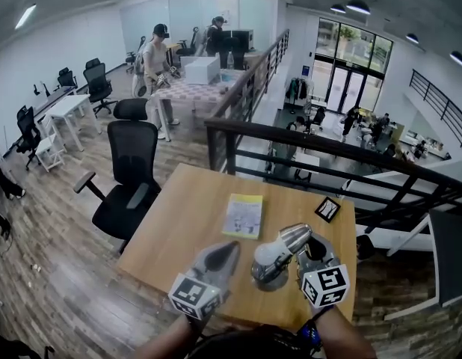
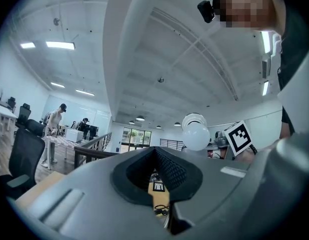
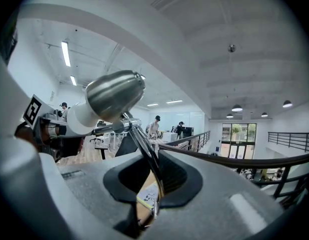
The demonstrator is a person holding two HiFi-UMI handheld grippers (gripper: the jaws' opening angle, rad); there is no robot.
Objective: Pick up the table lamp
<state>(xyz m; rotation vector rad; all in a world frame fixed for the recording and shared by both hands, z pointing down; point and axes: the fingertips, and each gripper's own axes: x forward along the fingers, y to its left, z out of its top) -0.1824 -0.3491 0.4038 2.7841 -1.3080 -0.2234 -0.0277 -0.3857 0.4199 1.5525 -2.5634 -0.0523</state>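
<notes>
The table lamp [image 1: 279, 251] has a silver shade, a white bulb and a round metal base, and it hangs just above the wooden table [image 1: 179, 230]. My right gripper [image 1: 312, 248] is shut on its thin stem from the right. In the right gripper view the stem [image 3: 144, 151] runs up between the jaws to the shade [image 3: 114, 95]. My left gripper [image 1: 228, 251] is beside the lamp on the left, shut and empty. From the left gripper view I see the bulb [image 2: 196, 135] and the right gripper's marker cube [image 2: 239, 137] past the shut jaws of the left gripper [image 2: 155, 151].
A yellow-green booklet [image 1: 243, 215] lies mid-table and a small black card [image 1: 327, 209] lies near the far right corner. A black office chair [image 1: 130, 178] stands at the table's left. A dark railing [image 1: 328, 152] runs behind the table. Other people work at a far table.
</notes>
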